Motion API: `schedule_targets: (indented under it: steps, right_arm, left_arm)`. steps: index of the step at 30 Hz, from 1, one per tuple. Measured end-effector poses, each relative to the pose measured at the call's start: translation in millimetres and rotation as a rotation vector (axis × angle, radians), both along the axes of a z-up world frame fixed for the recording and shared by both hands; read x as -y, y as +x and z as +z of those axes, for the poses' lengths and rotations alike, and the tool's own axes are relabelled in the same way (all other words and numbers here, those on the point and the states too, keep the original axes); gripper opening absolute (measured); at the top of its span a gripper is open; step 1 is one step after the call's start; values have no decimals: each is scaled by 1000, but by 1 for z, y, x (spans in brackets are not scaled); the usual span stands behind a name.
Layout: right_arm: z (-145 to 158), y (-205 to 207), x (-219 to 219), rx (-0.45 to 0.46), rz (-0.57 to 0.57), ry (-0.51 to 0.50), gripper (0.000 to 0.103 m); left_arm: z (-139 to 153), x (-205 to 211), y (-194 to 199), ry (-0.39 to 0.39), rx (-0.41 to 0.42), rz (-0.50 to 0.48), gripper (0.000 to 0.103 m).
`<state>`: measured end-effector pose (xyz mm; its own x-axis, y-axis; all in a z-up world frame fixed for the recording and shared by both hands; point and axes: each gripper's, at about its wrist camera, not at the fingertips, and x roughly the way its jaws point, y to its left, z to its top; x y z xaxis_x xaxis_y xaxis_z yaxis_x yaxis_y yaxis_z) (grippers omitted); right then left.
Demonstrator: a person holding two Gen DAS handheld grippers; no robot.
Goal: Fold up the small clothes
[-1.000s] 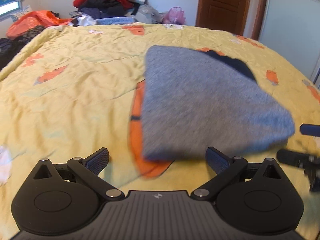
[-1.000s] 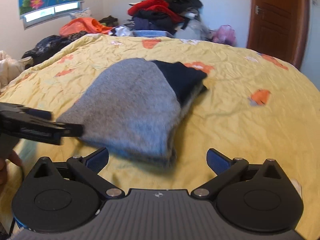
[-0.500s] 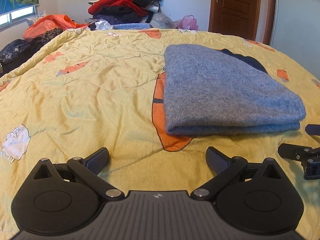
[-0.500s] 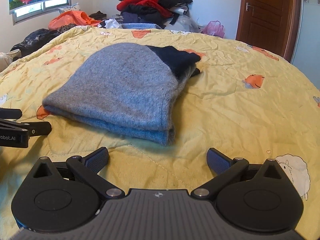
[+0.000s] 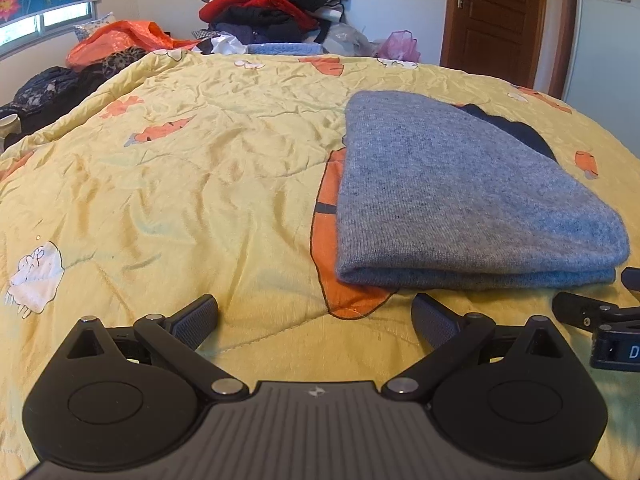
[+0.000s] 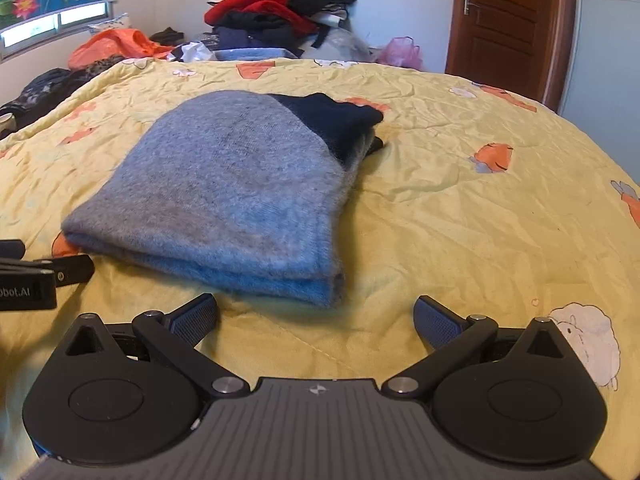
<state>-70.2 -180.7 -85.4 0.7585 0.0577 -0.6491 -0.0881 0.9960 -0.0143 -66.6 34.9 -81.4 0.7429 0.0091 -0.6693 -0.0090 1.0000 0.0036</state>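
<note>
— Lying folded just ahead of both grippers, is that the grey sweater (image 5: 460, 196)?

— Yes. It rests flat on the yellow quilt (image 5: 180, 184) of the bed, doubled over so that two layers show along its near edge. A dark navy part (image 6: 332, 120) sticks out at its far end, away from the grippers.

— Where does it sit for each gripper?

— For the left gripper (image 5: 316, 320) it lies ahead and to the right, its near edge just beyond the right finger. For the right gripper (image 6: 316, 318) it lies ahead and to the left, with its near corner roughly between the two fingers but beyond them. Neither touches it.

— And how do the grippers stand?

— Both are released, fingers spread wide with only quilt between them, holding nothing. The left one's tip shows at the left edge of the right wrist view, the right one's at the right edge of the left wrist view, each just beside a near corner of the sweater.

— Anything farther out?

— An orange carrot print (image 5: 332, 240) peeks from under the sweater's left side. Beyond the far end of the bed, a heap of clothes (image 5: 272, 4) in red, black and blue, an orange bag (image 5: 120, 36) to the left, and a brown door (image 5: 496, 12) to the right.
</note>
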Motion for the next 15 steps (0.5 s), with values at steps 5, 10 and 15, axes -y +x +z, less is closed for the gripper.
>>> schedule_targets:
  steps: [5,10,15]
  right_arm:
    - [-1,-3,-14,-3,-64,-3,103]
    - [-1,-6,-35,1,-45,-9,103]
    - [-1,-2,-37,5,-36,2,103]
  left_arm:
    - [0,0,1,2,-1,-8,103]
    - [0,-1,2,4,-4,-14,103]
    - [1,-2,2,5,-5,-9,103]
